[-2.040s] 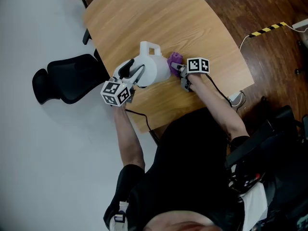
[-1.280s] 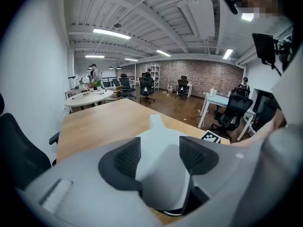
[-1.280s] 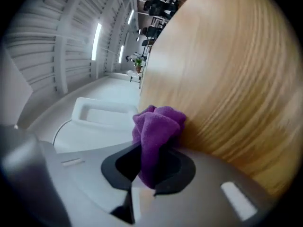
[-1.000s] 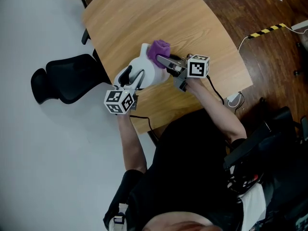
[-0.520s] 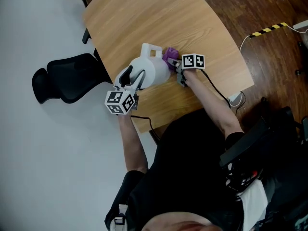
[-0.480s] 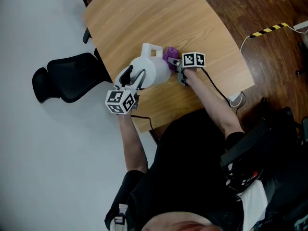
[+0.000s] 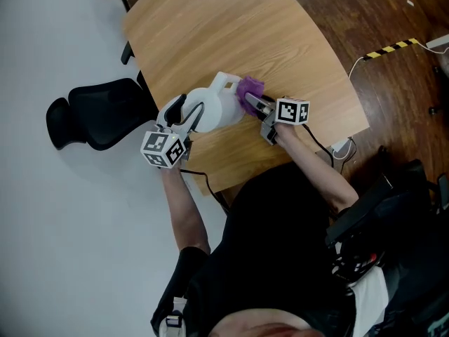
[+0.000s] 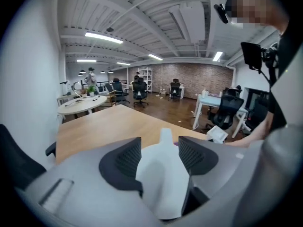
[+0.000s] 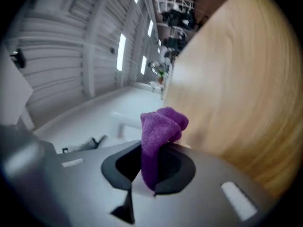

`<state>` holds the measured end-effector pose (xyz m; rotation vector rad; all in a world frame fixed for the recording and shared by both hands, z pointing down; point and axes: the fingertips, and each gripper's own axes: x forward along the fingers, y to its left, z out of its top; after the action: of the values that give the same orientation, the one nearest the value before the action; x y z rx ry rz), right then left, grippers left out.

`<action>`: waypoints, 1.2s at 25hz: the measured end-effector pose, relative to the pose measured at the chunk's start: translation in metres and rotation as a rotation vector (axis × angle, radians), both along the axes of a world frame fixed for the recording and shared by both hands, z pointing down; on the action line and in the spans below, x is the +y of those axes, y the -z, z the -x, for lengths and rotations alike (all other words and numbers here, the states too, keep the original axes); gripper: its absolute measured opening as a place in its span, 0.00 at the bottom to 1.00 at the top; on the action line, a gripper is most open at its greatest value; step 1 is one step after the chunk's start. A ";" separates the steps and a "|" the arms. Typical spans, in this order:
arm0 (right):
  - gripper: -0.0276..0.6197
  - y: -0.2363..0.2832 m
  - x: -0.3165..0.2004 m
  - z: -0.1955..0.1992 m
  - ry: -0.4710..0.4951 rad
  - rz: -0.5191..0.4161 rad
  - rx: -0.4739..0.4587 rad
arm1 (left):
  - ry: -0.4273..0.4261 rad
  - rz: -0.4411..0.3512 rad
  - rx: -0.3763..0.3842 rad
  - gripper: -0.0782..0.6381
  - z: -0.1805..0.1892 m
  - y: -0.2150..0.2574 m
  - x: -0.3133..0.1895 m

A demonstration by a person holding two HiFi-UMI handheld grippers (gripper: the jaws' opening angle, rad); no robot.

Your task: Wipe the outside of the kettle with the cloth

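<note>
Near the front edge of the table (image 7: 210,34) the kettle (image 7: 214,107) is steadied by the left gripper (image 7: 184,112), jaws just tightened on its handle (image 8: 163,174); the purple cloth (image 7: 249,88), pinched in the right gripper (image 7: 254,104), is best kept pressed flat and swept round the wall.

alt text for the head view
From above, a person at a rounded wooden table holds a white plastic kettle in the left gripper and presses a purple cloth, clamped in the right gripper, against its side. A black office chair stands nearby.
</note>
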<state>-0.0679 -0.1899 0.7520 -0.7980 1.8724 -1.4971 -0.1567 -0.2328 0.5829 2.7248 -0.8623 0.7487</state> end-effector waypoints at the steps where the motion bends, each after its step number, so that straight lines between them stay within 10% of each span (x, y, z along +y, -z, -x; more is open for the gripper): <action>1: 0.12 0.042 -0.007 -0.015 -0.070 -0.112 -0.040 | 0.034 -0.009 -0.035 0.59 -0.002 -0.003 -0.002; 4: 0.12 0.135 -0.020 -0.016 -0.073 -0.364 -0.017 | 0.107 0.006 -0.146 0.61 -0.006 -0.030 -0.005; 7: 0.12 0.130 -0.027 0.006 -0.033 -0.416 0.006 | 0.154 -0.014 -0.142 0.57 -0.009 -0.035 -0.003; 16: 0.12 -0.077 -0.013 0.021 0.074 0.183 0.149 | 0.155 -0.010 -0.138 0.57 -0.008 -0.032 -0.005; 21: 0.12 0.116 -0.035 -0.043 -0.189 -0.290 -0.089 | 0.155 -0.034 -0.135 0.57 -0.011 -0.030 -0.001; 23: 0.12 0.139 -0.039 -0.039 -0.196 -0.341 -0.104 | 0.158 -0.038 -0.136 0.57 -0.011 -0.030 0.003; 30: 0.12 -0.063 -0.059 -0.003 -0.085 0.199 0.006 | 0.167 -0.027 -0.138 0.57 -0.007 -0.031 -0.008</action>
<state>-0.0651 -0.2489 0.8152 -0.9620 1.6897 -1.6463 -0.1496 -0.2404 0.6140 2.6076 -1.1209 0.9029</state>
